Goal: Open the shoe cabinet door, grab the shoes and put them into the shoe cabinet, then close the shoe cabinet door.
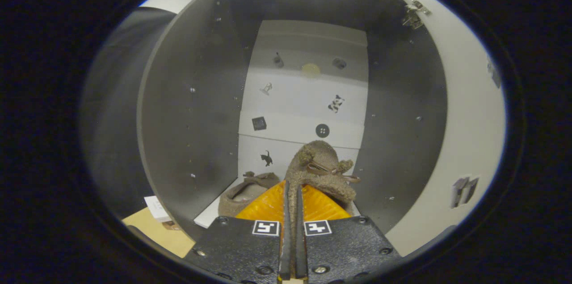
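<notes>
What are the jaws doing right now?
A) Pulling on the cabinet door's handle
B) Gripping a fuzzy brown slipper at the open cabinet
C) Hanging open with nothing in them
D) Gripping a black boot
B: the gripper has both fingers pinched on the slipper's edge, inside the open cabinet.

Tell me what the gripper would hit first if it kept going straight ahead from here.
The gripper is shut on a brown slipper, which leads. Straight on, that slipper would probably meet the cabinet's white back panel first; the second slipper lies to the side. Depth is unclear.
</notes>
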`<state>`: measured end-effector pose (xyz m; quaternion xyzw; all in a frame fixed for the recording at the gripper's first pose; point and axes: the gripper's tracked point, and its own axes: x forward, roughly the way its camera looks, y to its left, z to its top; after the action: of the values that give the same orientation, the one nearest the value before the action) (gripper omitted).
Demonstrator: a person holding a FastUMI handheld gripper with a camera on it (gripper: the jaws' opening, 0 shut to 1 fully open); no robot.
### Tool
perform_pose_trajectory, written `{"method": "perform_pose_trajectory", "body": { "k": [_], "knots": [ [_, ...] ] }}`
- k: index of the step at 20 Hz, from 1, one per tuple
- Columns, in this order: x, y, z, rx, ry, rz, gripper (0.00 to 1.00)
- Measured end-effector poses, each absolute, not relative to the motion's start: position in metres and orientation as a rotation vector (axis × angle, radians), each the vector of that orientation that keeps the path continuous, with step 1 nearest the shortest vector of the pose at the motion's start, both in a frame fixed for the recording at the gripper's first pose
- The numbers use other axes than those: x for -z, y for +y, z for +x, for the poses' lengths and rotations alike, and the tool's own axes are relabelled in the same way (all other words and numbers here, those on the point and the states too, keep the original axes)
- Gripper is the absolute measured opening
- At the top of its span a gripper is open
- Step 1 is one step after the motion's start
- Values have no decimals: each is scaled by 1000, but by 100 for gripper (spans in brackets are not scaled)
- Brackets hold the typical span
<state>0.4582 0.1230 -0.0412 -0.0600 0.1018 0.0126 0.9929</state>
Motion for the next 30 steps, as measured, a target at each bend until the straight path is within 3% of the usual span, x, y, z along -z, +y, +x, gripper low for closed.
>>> {"method": "perform_pose_trajectory", "body": {
  "k": [10,18,22,24,30],
  "knots": [
    [100,106,536,11,254,-222,9],
    [109,121,538,51,273,-239,12],
    [84,120,523,76,222,-211,20],
    [63,124,504,74,168,-192,32],
    [21,120,410,85,134,-138,83]
  ]
}}
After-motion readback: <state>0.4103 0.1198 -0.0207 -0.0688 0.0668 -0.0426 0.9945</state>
